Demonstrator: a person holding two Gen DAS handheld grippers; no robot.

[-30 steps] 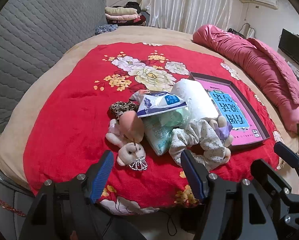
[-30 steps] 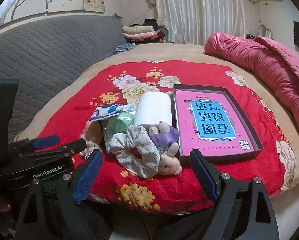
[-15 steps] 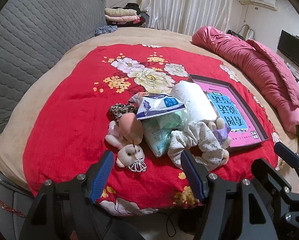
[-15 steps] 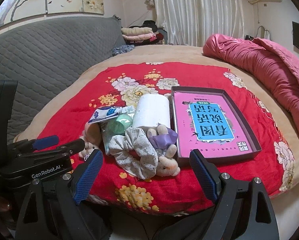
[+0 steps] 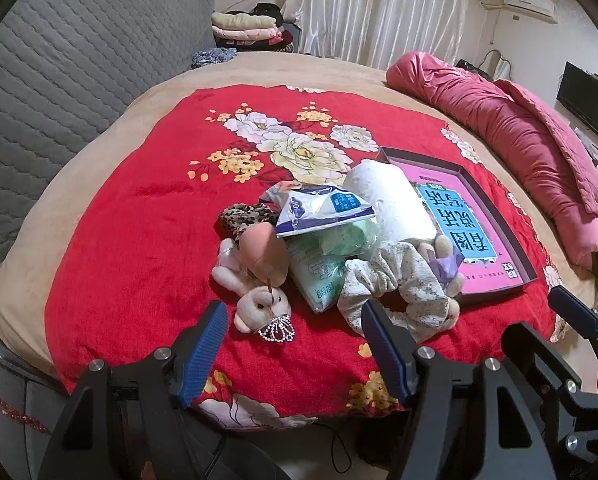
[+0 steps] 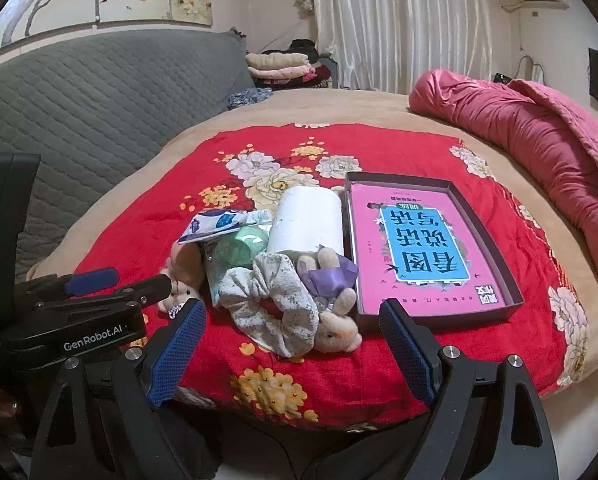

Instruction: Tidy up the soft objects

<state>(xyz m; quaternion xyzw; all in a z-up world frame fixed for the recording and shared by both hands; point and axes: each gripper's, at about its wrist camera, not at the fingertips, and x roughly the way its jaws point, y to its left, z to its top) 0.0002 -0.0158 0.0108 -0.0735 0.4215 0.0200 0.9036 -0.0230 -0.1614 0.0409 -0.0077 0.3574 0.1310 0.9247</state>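
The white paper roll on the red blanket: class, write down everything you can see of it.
The white paper roll is a plump cylinder of soft, faintly textured tissue, lying on its side on the red floral blanket. Its long side runs along the left wall of the dark tray. A blue-and-white packet and a green packet sit against its left; a small plush in purple leans on its near end. Neither claw touches it.

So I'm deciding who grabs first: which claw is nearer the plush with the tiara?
Left. The left claw is open with the tiara plush just ahead between its fingers; the right claw sits further right, facing the floral scrunchie.
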